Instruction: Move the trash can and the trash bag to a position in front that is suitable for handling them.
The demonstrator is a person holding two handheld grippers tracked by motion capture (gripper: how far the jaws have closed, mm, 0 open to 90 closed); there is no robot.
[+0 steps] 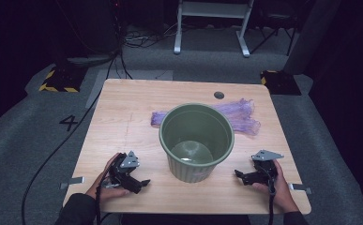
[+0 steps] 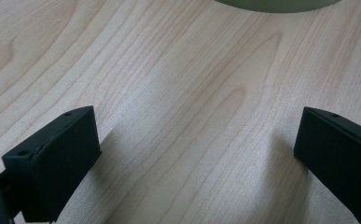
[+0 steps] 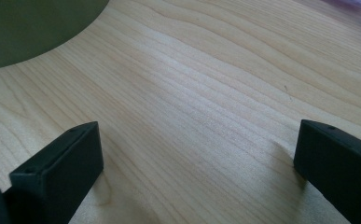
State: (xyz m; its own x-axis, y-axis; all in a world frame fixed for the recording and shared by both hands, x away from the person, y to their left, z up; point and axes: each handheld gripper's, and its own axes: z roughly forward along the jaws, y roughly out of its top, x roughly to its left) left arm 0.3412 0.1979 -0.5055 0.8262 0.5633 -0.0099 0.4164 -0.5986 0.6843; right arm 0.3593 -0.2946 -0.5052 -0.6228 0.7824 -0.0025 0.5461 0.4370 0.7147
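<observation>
High view — ribbed green pot point(image 1: 196, 140) upright, hollow; both claws gape wide, empty-handed.

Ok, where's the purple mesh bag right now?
In the high view the purple mesh bag lies flat on the table, behind the green bucket and toward its right, on the far side, away from both grippers.

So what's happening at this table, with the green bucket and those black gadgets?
A person sits at a wooden table, holding a two-jaw gripper in each hand. The left gripper and the right gripper rest low on the table on either side of a green bucket, both with jaws wide open and nothing between them. Behind the bucket lies a purple mesh bag, untouched. Nothing is being gripped at this moment.
</observation>
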